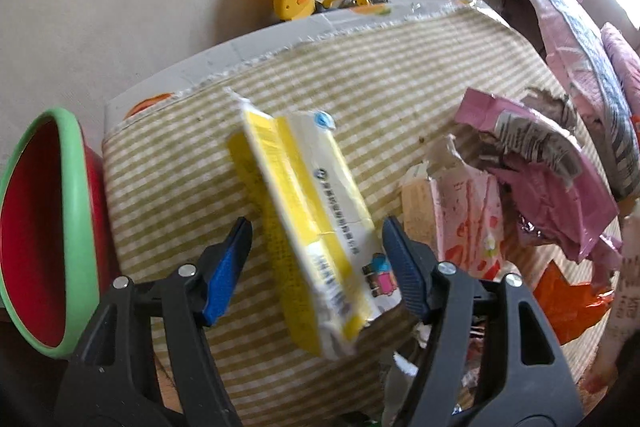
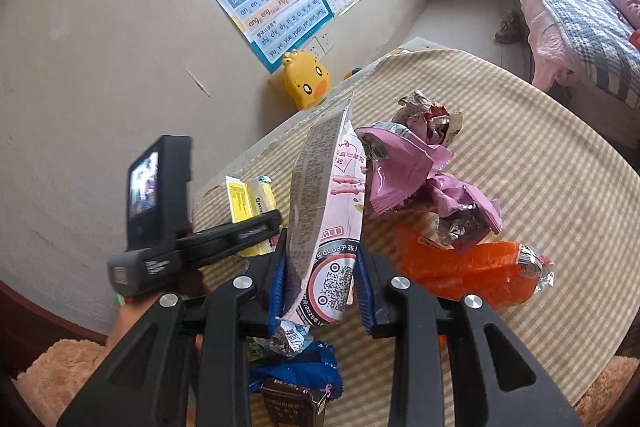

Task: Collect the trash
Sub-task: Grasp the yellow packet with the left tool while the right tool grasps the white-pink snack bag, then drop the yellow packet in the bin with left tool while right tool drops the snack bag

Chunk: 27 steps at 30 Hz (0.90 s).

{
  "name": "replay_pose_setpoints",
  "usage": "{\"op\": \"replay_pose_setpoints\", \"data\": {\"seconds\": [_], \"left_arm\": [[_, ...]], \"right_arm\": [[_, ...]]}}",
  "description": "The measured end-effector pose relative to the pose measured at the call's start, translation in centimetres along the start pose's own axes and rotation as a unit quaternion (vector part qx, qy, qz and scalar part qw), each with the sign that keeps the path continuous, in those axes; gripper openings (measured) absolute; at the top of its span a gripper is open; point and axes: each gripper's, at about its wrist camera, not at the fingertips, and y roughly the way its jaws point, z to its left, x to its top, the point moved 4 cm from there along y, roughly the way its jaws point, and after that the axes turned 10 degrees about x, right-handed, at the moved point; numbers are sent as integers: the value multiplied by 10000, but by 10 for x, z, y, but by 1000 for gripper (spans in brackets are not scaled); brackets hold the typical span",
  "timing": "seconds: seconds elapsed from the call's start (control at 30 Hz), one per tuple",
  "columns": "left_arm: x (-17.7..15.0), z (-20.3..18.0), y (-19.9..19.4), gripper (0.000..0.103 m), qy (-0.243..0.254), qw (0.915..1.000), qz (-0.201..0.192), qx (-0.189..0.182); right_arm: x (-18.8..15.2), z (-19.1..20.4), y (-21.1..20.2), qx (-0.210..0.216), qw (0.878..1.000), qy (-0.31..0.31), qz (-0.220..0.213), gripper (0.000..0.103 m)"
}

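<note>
**Yellow pack between the left fingers, pink wrapper in the right**

Left wrist view: left gripper (image 1: pixel 316 241) jaws spread wide, a yellow-and-white tissue pack (image 1: pixel 310 223) lying tilted between them on the striped tablecloth (image 1: pixel 400 67); contact with either finger unclear. Red basin with green rim (image 1: pixel 44 227) off the table's left edge. Crumpled pink wrappers (image 1: pixel 552 183) to the right.

Right wrist view: right gripper (image 2: pixel 320 267) jaws narrowed around an upright pink-and-silver snack wrapper (image 2: pixel 326 219), clamping it. Orange wrapper (image 2: pixel 468 273) just right; blue wrapper (image 2: pixel 300 371) below. Yellow duck toy (image 2: pixel 306 81) against the wall.
</note>
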Motion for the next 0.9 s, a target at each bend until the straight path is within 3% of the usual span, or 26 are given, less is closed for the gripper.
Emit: {"op": "replay_pose_setpoints", "data": {"seconds": [0.07,0.13,0.23,0.67,0.9], "left_arm": [[-1,-3,-1,54,21,10000,-18,27],[-3,-5,-3,45,41,10000,-49,-26],[-7,-4,-11,43,58,9999,-91,-102],[-31,33,-104,42,326,9909,-1305,79],[-39,68,-138,42,120,9864,-1631,164]], "right_arm": [[0,-1,-2,34,10000,8,-24,28],[0,-2,-4,49,10000,15,-49,28],[0,-3,-7,66,9999,43,-88,28],[0,19,-11,36,9997,-212,-122,28],[-4,45,-10,25,9987,-501,-72,28]]}}
